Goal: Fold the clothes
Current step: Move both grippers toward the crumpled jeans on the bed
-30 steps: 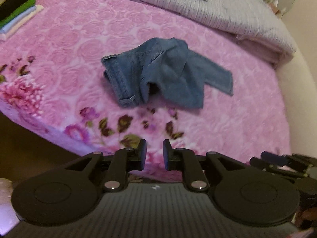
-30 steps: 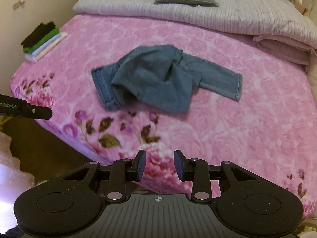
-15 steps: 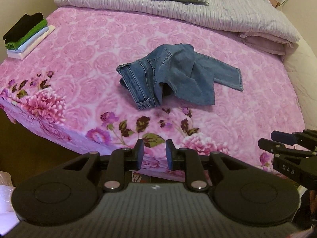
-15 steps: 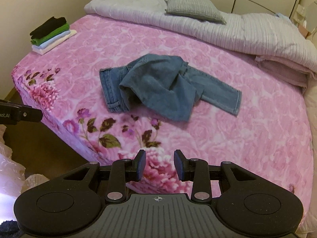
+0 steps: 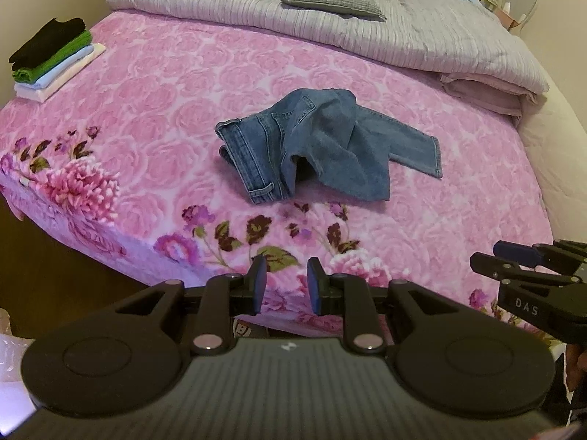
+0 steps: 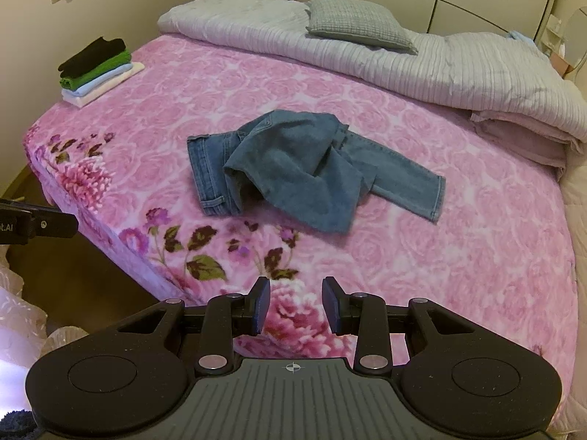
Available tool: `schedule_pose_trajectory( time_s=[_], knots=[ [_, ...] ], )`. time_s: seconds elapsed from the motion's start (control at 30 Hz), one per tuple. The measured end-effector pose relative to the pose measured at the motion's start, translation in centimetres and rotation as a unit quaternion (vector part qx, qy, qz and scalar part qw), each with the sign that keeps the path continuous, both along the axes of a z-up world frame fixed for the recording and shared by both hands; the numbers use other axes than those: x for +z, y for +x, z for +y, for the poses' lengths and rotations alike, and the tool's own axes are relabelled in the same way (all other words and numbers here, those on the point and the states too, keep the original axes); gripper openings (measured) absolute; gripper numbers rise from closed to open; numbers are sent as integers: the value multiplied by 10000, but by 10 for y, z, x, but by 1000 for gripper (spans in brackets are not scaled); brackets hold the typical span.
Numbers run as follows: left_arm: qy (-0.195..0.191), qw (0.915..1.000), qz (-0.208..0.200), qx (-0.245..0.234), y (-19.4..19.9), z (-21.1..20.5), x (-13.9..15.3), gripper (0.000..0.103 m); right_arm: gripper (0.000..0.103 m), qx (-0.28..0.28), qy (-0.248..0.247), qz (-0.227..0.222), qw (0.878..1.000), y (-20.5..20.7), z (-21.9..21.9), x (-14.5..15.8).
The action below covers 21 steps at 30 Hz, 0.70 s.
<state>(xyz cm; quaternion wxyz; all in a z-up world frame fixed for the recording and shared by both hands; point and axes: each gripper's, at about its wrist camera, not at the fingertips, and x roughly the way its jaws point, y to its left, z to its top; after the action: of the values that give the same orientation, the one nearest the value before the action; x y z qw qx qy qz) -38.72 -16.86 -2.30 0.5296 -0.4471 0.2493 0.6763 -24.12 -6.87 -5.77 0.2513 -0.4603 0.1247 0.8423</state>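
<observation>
Left wrist view: our left gripper (image 5: pixel 284 284) hangs off the bed's near edge, jaws spread, nothing between them. The jeans (image 5: pixel 323 146) lie crumpled mid-blanket at 12 o'clock, well apart from us; waistband toward 9, one leg running out toward 3, the other flopped over it. The folded stack (image 5: pixel 51 62) sits at 10 o'clock by the far corner, probably parked there to keep finished pieces clear of the work area. Our right gripper (image 5: pixel 521 264) pokes in at 3 o'clock.

Right wrist view: right gripper (image 6: pixel 295 306) is also over the pink blanket (image 6: pixel 458 256) edge, jaws apart and empty. Jeans (image 6: pixel 293 161) at 12 o'clock, untouched. The quilt (image 6: pixel 422 62) and pillow (image 6: pixel 357 24) are bunched at the headboard side, leaving a flat patch for folding.

Our read: folding of this pair hasn't started. Next we likely need to untangle the overlapping leg and lay it flat first.
</observation>
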Motion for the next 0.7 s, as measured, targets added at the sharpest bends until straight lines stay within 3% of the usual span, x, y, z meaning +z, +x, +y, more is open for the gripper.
schedule_pose_trajectory(
  time_s=[0.5, 0.7],
  knots=[
    [73, 9994, -290, 164, -11, -8, -8, 21, 35, 123, 12, 54, 9999, -3, 3, -3],
    [27, 9987, -453, 233, -36, 7, -20, 21, 35, 274, 203, 371, 9987, -12, 14, 0]
  ],
)
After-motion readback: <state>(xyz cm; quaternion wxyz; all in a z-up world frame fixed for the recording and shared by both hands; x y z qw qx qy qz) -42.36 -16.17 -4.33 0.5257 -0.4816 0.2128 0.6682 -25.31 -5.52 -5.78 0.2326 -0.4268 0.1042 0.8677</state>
